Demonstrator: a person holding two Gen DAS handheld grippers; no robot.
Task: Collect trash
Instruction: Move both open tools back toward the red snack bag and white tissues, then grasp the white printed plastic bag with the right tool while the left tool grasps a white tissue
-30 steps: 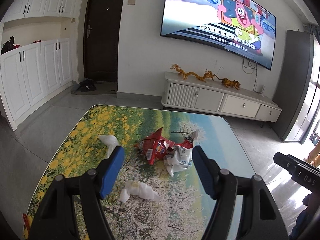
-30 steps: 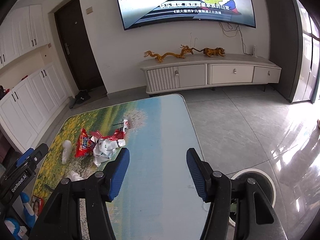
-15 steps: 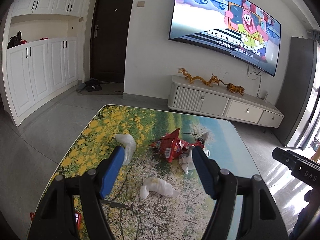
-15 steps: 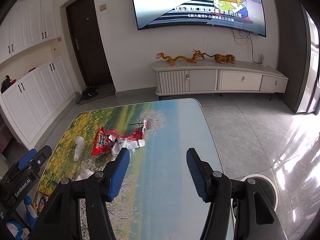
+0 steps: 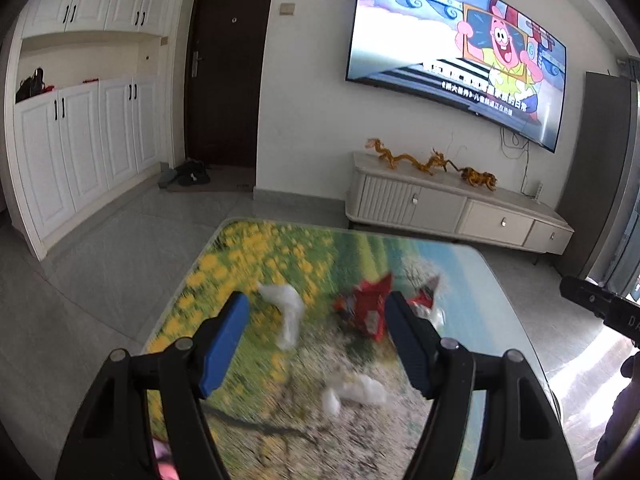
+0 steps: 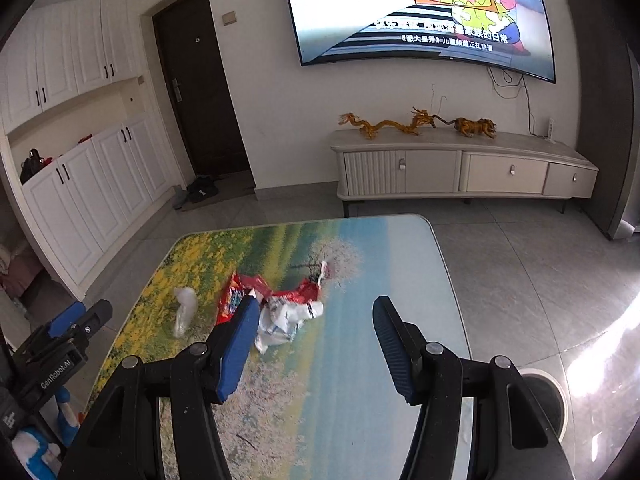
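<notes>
A torn red snack wrapper (image 5: 366, 310) (image 6: 256, 292) lies mid-table with a crumpled white wrapper (image 6: 286, 316) beside it. One white tissue wad (image 5: 290, 310) (image 6: 184, 310) lies to its left and another (image 5: 356, 390) lies nearer me. My left gripper (image 5: 316, 336) is open and empty, held above the table short of the trash. My right gripper (image 6: 314, 340) is open and empty, to the right of the pile. The left gripper's body (image 6: 60, 340) shows at the right view's left edge.
The table (image 6: 380, 248) has a flower-landscape print and rounded edges. A white round bin (image 6: 548, 396) stands on the floor at its right. A TV console (image 6: 460, 164) and wall TV (image 6: 420, 12) are beyond. White cabinets (image 5: 80, 148) line the left wall.
Both grippers have pulled back and tilted up, so the trash sits lower and nearer the fingers in each view. Both stay open. The trash has not moved.
</notes>
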